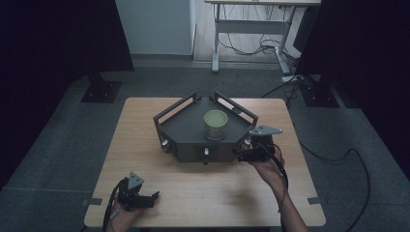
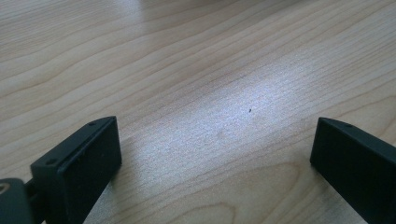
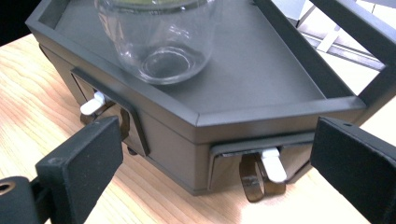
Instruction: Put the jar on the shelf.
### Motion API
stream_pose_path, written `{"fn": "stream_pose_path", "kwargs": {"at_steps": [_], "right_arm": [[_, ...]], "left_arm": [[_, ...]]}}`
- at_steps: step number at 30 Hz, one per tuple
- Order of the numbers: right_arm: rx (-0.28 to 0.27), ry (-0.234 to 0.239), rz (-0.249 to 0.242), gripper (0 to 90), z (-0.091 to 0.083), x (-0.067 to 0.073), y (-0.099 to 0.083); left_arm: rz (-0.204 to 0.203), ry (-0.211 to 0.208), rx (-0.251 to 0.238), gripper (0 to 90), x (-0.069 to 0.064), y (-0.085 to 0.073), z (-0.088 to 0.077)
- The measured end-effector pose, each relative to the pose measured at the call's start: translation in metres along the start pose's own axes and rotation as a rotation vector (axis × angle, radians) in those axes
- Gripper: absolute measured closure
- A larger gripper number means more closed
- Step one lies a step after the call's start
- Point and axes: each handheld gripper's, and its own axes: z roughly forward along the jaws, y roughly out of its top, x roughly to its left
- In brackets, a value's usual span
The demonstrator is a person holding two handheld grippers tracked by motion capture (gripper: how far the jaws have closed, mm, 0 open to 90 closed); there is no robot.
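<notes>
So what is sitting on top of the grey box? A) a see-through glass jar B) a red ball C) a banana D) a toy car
A: a clear glass jar stands on the dark grey box, close in front of the open right gripper.

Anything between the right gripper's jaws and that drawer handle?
Nothing: in the right gripper view the open right gripper faces the white drawer handle with only bare gap between.

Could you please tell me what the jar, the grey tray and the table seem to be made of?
The jar looks like clear glass: it is see-through, with bright glints. The grey tray seems painted metal or plastic, matt and sharp-edged; hard to tell which. The table shows pale wood grain, possibly laminate, with a soft sheen.
</notes>
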Motion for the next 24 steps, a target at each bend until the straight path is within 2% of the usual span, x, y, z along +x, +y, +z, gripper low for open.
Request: {"fn": "stream_pose_path", "kwargs": {"at_steps": [24], "right_arm": [[0.017, -0.053, -0.003, 2.0, -0.016, -0.007, -0.048]], "left_arm": [[-0.001, 0.000, 0.000, 1.6, 0.000, 0.000, 0.000]]}}
